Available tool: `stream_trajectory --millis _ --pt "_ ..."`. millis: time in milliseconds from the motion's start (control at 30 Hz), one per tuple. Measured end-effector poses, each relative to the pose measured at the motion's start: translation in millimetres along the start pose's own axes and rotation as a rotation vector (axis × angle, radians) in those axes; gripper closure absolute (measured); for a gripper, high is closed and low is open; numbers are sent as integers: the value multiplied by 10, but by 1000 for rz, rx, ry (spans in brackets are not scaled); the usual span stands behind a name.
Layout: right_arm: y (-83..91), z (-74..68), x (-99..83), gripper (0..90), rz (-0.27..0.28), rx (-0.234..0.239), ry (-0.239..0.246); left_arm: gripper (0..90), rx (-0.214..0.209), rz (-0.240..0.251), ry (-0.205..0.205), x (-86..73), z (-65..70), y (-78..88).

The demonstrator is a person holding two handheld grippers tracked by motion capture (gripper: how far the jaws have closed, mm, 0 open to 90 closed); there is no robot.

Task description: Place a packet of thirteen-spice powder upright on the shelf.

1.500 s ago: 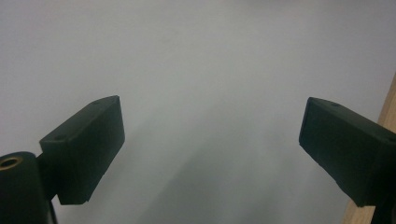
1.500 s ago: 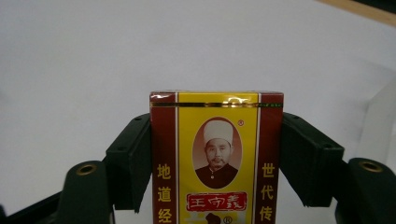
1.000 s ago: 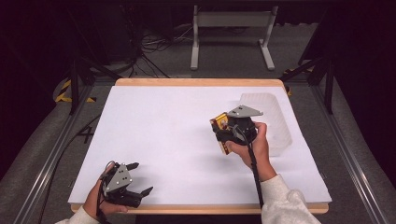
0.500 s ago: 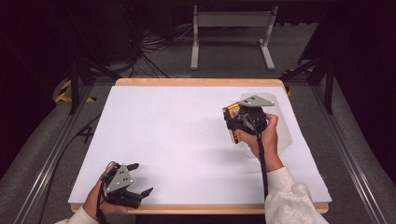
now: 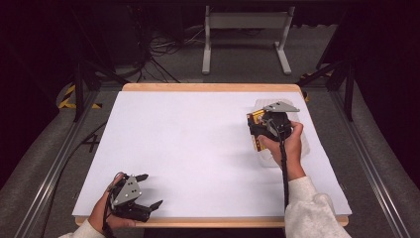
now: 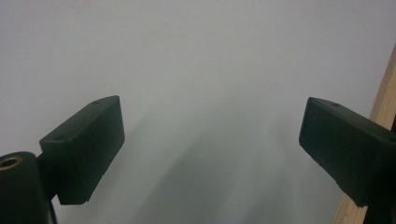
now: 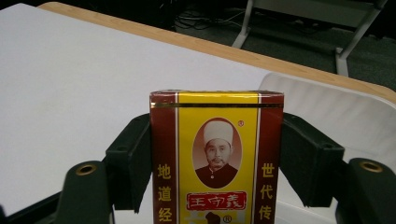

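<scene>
the right gripper w/ jaws tight on a small red and yellow cardboard box has moved over the clear plastic tray, prob to drop it in. left gripper, far from tray, jaws wide, holds nothing.

A white table with a wooden edge is standing on grey carpet. Beyond its far edge, a grey metal stand is sitting beside loose cables trailing across the floor.
</scene>
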State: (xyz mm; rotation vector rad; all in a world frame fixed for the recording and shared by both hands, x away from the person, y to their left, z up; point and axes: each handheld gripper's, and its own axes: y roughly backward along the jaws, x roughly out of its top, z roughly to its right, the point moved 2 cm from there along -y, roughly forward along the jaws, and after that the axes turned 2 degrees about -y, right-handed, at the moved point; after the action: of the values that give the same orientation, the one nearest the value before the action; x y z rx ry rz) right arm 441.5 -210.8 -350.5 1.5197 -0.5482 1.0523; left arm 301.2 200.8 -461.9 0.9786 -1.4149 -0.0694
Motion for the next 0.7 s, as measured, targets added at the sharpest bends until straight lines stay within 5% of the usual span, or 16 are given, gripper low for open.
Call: stream_trajectory --millis 700 --pt "133 400 -127 322 -10 -49 -94 75 -16 0 -2 11 23 -4"
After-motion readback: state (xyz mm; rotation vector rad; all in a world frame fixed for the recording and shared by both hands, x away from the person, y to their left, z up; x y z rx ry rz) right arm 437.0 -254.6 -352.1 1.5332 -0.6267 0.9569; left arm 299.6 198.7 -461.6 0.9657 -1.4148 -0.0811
